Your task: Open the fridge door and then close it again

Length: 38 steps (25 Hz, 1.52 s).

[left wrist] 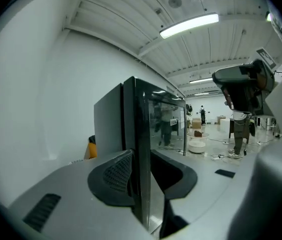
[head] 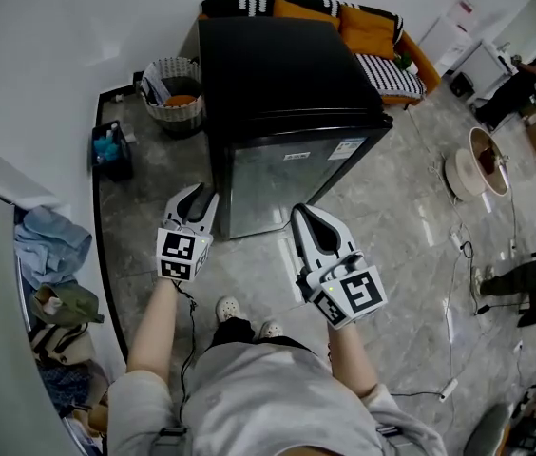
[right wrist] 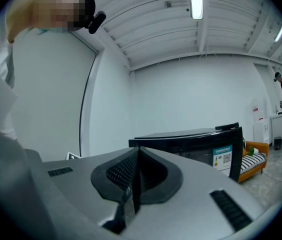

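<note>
A small black fridge (head: 277, 74) stands against the wall, and its steel-fronted door (head: 292, 174) is closed. My left gripper (head: 201, 195) hovers just off the door's left front corner. In the left gripper view its jaws (left wrist: 141, 170) stand apart, with the fridge's vertical corner edge (left wrist: 140, 134) lined up in the gap; I cannot tell whether the pads touch it. My right gripper (head: 304, 215) hangs in front of the door's right half, clear of it. The right gripper view shows its jaws (right wrist: 137, 159) closed on nothing, with the fridge (right wrist: 201, 144) beyond.
A wicker basket (head: 175, 93) and a dark bin with blue bottles (head: 111, 150) sit left of the fridge. An orange sofa (head: 373, 36) is behind it. A round white tub (head: 477, 164), floor cables (head: 463, 245) and a person (head: 525, 79) are at the right.
</note>
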Motion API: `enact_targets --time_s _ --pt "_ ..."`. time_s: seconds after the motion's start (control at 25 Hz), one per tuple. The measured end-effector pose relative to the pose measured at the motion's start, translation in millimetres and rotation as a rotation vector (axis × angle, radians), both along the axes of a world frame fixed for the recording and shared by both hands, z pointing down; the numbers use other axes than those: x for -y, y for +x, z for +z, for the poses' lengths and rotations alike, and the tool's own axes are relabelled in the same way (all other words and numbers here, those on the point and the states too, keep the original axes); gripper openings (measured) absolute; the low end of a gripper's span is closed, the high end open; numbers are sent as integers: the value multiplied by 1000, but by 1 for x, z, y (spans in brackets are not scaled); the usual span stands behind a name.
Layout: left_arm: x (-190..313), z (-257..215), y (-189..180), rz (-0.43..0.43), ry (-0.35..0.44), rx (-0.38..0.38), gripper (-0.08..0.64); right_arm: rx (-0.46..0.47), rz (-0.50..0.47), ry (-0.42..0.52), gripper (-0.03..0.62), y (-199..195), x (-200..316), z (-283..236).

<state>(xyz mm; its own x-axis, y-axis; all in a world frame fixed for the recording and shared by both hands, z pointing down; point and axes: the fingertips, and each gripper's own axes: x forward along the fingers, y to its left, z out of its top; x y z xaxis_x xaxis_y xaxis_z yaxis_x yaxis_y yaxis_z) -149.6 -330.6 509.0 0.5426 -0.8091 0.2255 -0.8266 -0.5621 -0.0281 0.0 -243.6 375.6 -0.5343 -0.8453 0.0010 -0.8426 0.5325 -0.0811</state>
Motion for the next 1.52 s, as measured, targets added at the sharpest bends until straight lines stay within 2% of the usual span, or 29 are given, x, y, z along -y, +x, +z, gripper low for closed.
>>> enact_targets --time_s 0.32,0.56,0.88,1.04,1.32,1.52 --pt "24 44 4 72 -67 38 141 -17 71 -15 17 8 4 4" --pt "32 52 19 150 -81 38 143 -24 102 -38 17 13 6 12" --pt "33 56 26 202 -89 35 143 -31 117 -53 17 14 5 19" --pt "35 55 22 203 -99 -16 117 -35 125 -61 17 15 1 22" --pt "35 57 23 150 -170 -6 98 -10 157 -64 17 24 -4 26" --pt "33 58 22 127 -181 29 91 2 168 -63 17 26 -11 26"
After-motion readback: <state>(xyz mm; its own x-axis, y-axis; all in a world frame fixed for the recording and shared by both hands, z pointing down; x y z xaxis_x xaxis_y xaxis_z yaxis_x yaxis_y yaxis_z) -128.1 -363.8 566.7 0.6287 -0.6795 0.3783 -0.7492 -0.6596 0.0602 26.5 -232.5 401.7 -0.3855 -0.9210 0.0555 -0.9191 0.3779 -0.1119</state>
